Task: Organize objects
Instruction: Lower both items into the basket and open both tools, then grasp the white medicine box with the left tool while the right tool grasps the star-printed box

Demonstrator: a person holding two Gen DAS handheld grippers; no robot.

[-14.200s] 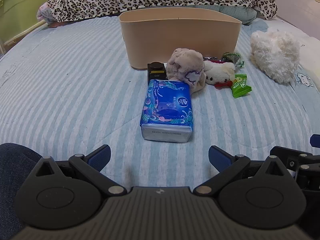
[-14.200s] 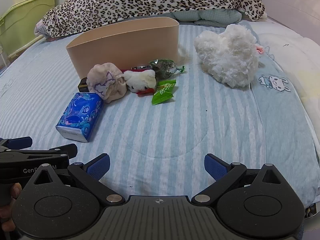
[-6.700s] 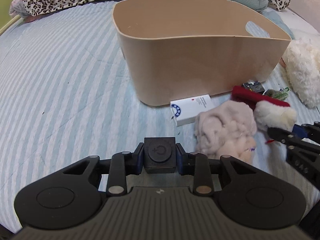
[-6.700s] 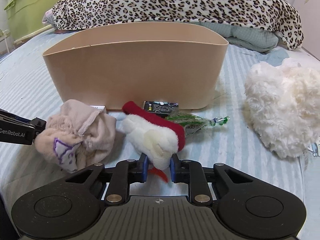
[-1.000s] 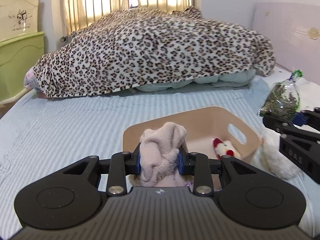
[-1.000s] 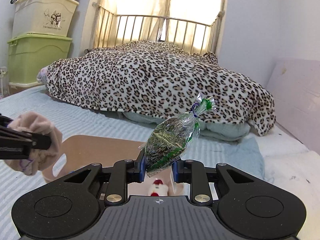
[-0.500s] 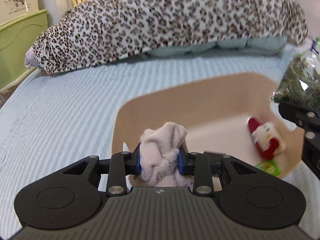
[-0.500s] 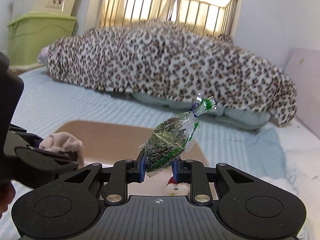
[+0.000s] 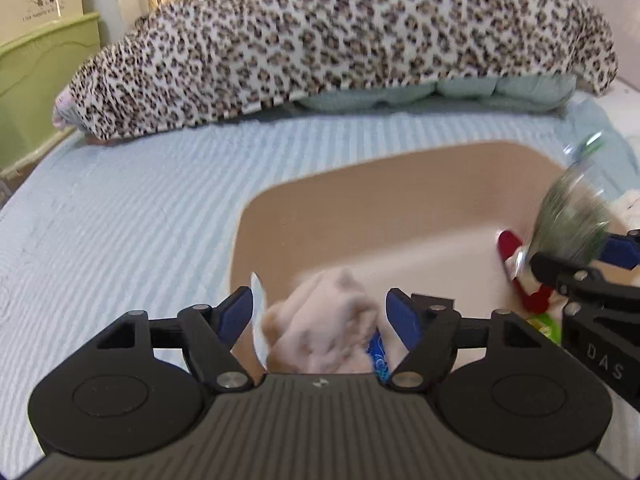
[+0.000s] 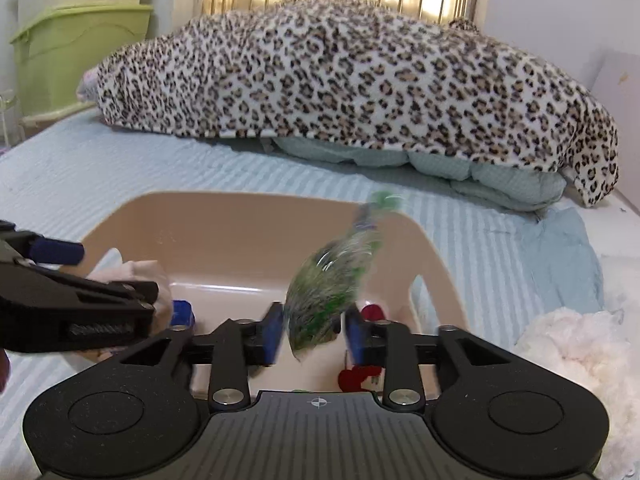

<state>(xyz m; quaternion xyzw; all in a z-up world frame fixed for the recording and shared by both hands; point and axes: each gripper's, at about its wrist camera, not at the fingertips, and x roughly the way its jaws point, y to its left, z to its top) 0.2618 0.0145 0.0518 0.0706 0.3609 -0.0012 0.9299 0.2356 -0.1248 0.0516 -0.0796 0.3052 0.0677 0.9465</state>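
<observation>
Both grippers hang over the beige bin (image 9: pixel 280 204) on the striped bed; the bin also shows in the right wrist view (image 10: pixel 224 216). My left gripper (image 9: pixel 320 312) is open; the pink cloth pouch (image 9: pixel 324 320) is blurred between its spread fingers, falling into the bin. My right gripper (image 10: pixel 314 334) is open; the clear bag of green leaves (image 10: pixel 332 284) is blurred between its fingers, loose and dropping. The red-and-white plush toy (image 9: pixel 516 264) and the blue tissue pack (image 9: pixel 378 356) lie inside the bin. The bag (image 9: pixel 572 216) also shows in the left wrist view.
A leopard-print blanket (image 10: pixel 360 72) lies across the far end of the bed. A fluffy white plush (image 10: pixel 576 344) sits on the bed right of the bin. Green storage boxes (image 10: pixel 76 52) stand at far left.
Both grippers have opened above the bin. The pink pouch and the bag of green leaves have been let go and are dropping. Both grippers have moved lower and closer to the bin.
</observation>
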